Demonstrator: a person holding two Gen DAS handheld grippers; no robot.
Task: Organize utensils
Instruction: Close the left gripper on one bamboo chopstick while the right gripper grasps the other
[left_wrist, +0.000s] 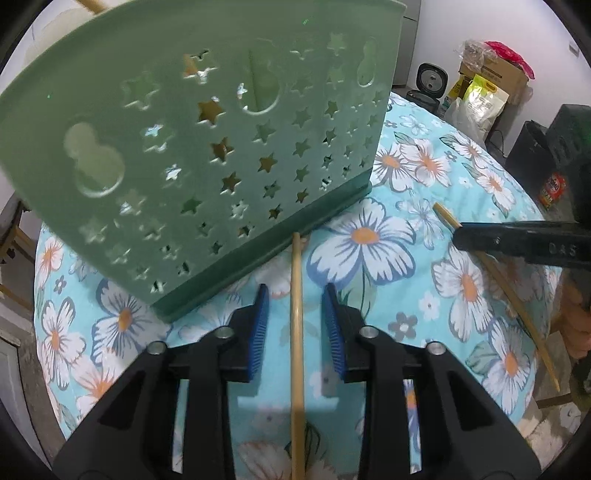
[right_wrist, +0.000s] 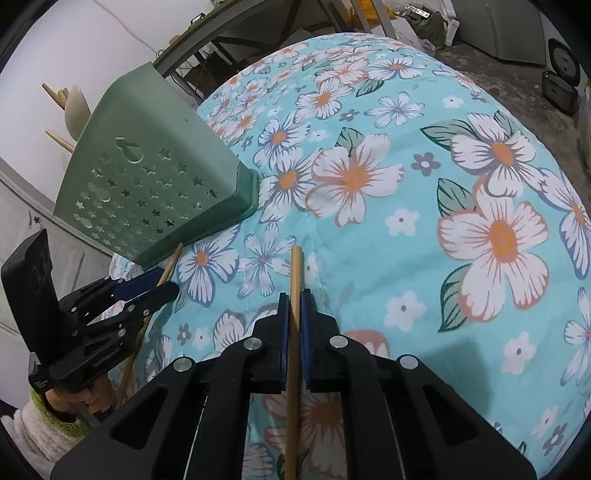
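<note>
A green utensil holder (left_wrist: 207, 147) with star-shaped holes stands on the flowered cloth, just ahead of my left gripper (left_wrist: 295, 290). A wooden chopstick (left_wrist: 296, 350) lies on the cloth between the blue pads, with a gap on each side, so this gripper is open. Its tip touches the holder's base. My right gripper (right_wrist: 294, 295) is shut on a second chopstick (right_wrist: 295, 269), which sticks out past the fingertips. In the left wrist view the right gripper (left_wrist: 460, 234) comes in from the right with that chopstick (left_wrist: 517, 314). The holder (right_wrist: 147, 184) and left gripper (right_wrist: 168, 280) show at the left of the right wrist view.
A pale spoon (right_wrist: 75, 107) and wooden sticks stand in the holder. The blue flowered cloth (right_wrist: 406, 240) covers a round table. Beyond its far edge are a cardboard box (left_wrist: 495, 74), bags and a black appliance (left_wrist: 430, 79). A hand (right_wrist: 88, 398) in a fuzzy sleeve holds the left gripper.
</note>
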